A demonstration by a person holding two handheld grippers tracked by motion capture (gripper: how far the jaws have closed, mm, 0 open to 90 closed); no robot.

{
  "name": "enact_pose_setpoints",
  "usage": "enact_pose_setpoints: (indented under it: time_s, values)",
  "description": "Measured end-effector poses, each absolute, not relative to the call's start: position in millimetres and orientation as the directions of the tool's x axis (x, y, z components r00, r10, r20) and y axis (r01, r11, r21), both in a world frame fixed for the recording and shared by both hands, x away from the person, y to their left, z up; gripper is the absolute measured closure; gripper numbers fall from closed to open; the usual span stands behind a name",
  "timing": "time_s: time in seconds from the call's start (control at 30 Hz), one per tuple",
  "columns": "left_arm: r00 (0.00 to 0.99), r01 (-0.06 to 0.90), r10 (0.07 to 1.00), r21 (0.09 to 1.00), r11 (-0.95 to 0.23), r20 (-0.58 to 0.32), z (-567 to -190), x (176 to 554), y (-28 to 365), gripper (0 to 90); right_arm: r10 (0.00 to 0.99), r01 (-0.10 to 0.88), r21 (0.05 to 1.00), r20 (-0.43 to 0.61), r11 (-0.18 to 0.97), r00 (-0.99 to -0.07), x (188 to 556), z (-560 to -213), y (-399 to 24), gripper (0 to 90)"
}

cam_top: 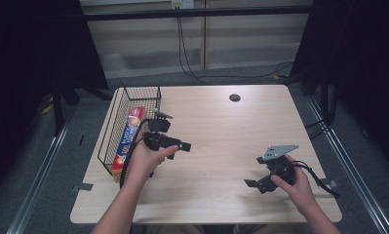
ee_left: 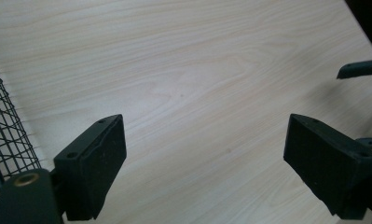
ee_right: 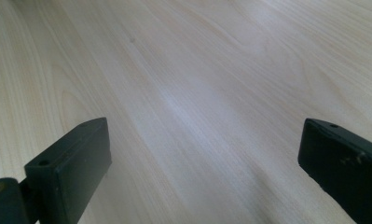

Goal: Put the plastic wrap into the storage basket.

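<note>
Left gripper (cam_top: 181, 146) sits just right of the wire basket (cam_top: 115, 127) at the table's (cam_top: 221, 122) left edge, w/ jaws spread wide and nothing but bare wood between them. A long box (cam_top: 127, 136) lies in the basket, running near to far, well clear of the jaws. Right gripper (cam_top: 250, 184) rests near the table's near-right corner, also released w/ jaws wide and nothing between them.

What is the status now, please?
Left gripper open, empty, beside wire basket. Right gripper open, empty. Foil box inside basket. Nothing in the way.
</note>
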State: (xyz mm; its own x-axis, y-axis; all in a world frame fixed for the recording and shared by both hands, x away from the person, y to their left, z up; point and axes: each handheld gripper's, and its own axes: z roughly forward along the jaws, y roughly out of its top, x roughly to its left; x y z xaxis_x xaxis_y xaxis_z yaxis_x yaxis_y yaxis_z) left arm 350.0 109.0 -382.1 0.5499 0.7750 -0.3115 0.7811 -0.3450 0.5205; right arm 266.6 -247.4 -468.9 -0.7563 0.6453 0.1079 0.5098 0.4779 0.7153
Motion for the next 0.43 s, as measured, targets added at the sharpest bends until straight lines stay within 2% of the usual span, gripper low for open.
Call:
enact_pose_setpoints:
  time_s: [0.43]
  values:
    - [0.635,0.723,0.715,0.550,-0.417,-0.293,-406.7,329.6,89.1,9.5,0.644,0.510,0.702,0.096,0.497,-0.759,266.0,-471.8,-245.6,2.3]
